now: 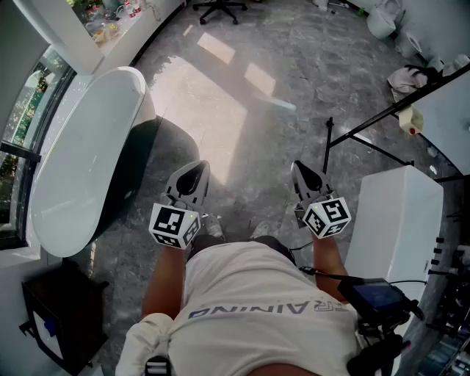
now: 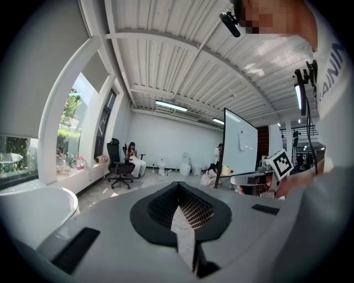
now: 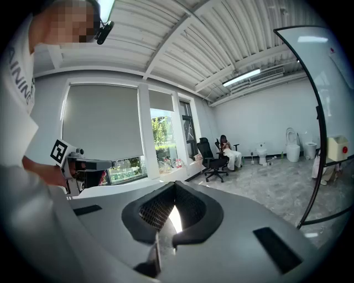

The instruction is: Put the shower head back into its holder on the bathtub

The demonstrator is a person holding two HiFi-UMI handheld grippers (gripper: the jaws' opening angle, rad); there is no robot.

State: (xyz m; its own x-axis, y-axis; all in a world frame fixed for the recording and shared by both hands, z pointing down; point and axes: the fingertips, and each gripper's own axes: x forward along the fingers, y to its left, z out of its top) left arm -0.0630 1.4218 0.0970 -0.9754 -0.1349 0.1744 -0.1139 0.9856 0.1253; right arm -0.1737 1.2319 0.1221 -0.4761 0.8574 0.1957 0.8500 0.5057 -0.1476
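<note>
A white freestanding bathtub (image 1: 88, 161) stands by the window at the left of the head view; its rim (image 2: 33, 213) shows low on the left in the left gripper view. No shower head or holder shows in any view. My left gripper (image 1: 192, 175) is held level in front of the body, to the right of the tub and apart from it. Its jaws are shut with nothing between them (image 2: 178, 187). My right gripper (image 1: 301, 170) hangs beside it over the grey floor. Its jaws also meet at the tip, empty (image 3: 176, 187).
A white box-shaped unit (image 1: 396, 220) stands at my right, with black stand legs (image 1: 345, 136) and a whiteboard (image 2: 240, 146) beyond. A dark low cabinet (image 1: 59, 316) sits behind the tub's near end. Far off are an office chair (image 1: 220, 9), a seated person (image 2: 134, 157) and toilets.
</note>
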